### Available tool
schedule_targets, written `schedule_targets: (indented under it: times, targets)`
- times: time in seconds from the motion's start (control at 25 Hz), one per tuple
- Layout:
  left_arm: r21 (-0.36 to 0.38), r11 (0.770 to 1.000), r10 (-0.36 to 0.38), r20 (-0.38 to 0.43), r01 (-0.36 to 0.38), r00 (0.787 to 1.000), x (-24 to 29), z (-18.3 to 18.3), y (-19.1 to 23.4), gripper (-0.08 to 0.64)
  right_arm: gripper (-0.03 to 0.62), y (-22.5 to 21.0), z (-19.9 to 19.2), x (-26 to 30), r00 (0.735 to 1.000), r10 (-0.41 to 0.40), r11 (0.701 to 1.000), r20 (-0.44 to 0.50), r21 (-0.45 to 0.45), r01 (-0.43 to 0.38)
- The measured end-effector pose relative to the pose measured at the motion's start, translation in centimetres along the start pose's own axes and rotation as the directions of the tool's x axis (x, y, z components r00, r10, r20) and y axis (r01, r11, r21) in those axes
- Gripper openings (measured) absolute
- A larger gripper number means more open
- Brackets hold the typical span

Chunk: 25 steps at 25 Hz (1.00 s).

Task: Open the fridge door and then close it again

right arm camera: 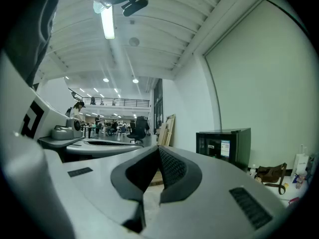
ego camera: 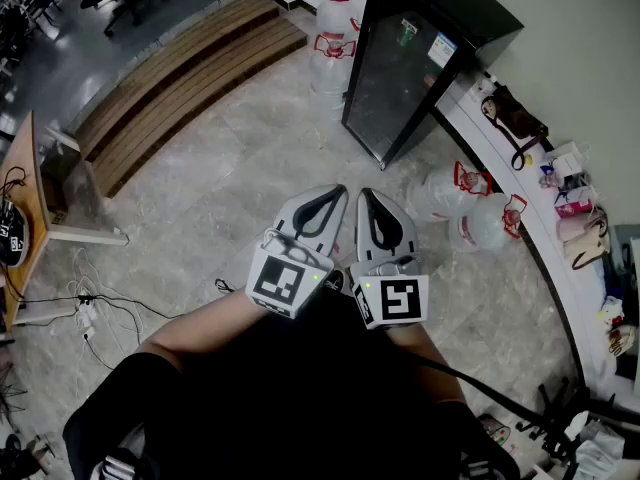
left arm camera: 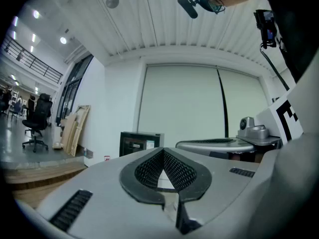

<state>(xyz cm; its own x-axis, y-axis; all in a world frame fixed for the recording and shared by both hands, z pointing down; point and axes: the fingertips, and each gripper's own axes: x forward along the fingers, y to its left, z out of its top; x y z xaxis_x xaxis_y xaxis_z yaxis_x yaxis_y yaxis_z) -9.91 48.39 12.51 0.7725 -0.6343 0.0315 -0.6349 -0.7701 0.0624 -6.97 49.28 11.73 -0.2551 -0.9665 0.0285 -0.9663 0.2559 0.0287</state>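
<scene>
The fridge [ego camera: 415, 63] stands well ahead of my left claw [ego camera: 335, 193] and right claw [ego camera: 365, 196], which sit side by side. Water jugs [ego camera: 333, 48] stand just left of it, and steps [ego camera: 180, 83] lie farther left.

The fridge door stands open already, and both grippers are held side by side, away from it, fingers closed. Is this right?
No, the fridge door is closed, as the head view shows. The left gripper and right gripper are indeed side by side, away from it, fingers closed.

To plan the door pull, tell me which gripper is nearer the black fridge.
Right, narrowly. The right gripper and left gripper are side by side, well short of the fridge, which stands ahead toward the right gripper's side.
</scene>
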Motion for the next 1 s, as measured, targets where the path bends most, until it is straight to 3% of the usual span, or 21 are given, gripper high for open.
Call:
schedule_targets:
  times: [0.36, 0.6, 1.0]
  targets:
    - [0.019, 1.000, 0.011, -0.002, -0.011, 1.000, 1.8, -0.4, -0.1, 0.008, 0.015, -1.8, -0.3, 0.6, 1.000, 0.014, 1.000, 0.009, 0.008, -0.014]
    - [0.001, 0.998, 0.058, -0.006, -0.058, 0.998, 2.7, -1.6, 0.5, 0.008, 0.015, -3.2, -1.3, 1.2, 0.999, 0.042, 0.998, 0.013, 0.040, -0.042]
    - [-0.009, 0.996, 0.093, -0.024, -0.093, 0.995, 7.9, -3.1, 5.8, 0.009, 0.015, -7.5, -2.9, 7.9, 1.000, 0.013, 0.999, -0.016, 0.040, -0.013]
